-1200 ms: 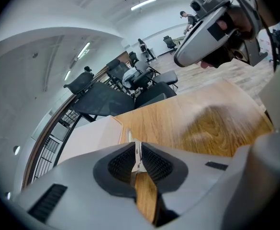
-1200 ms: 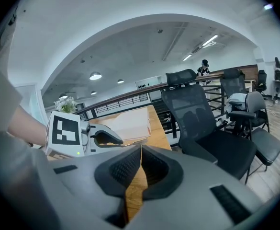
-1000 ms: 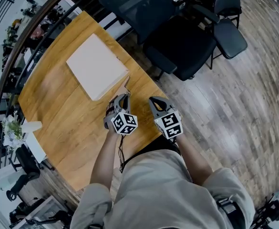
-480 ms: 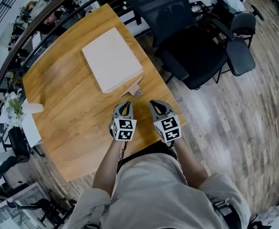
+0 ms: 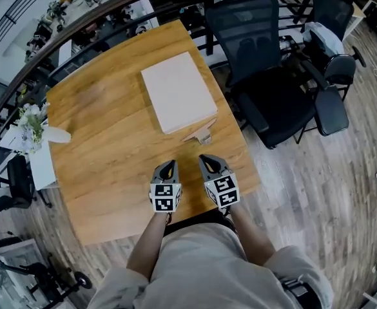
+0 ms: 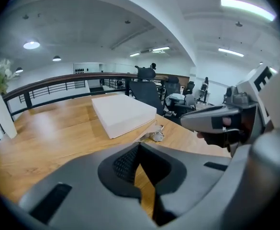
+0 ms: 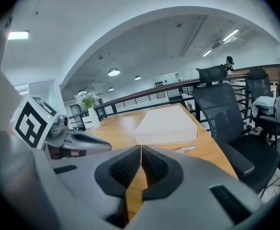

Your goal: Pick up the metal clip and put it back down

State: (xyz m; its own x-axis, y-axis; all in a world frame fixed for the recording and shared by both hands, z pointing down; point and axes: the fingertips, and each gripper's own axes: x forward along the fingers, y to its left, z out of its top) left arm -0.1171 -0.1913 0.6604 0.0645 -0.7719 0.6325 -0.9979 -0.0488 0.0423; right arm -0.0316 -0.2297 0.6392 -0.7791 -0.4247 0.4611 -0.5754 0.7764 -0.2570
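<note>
Metal clip point(image 5: 203, 134) on desk point(image 5: 111, 147) ahead, lying crosswise, nearer right hand-held gripper point(image 5: 205, 161); it and left hand-held gripper point(image 5: 167, 166) pressed together, empty.

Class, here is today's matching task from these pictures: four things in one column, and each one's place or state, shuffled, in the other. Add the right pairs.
1 metal clip
2 white box
3 flowers
4 left gripper

a shut, holding nothing
b by the left edge of the table in the head view
c lying flat, mid-table
d beside the box's near edge

Pairs: 1-d; 2-c; 3-b; 4-a
</note>
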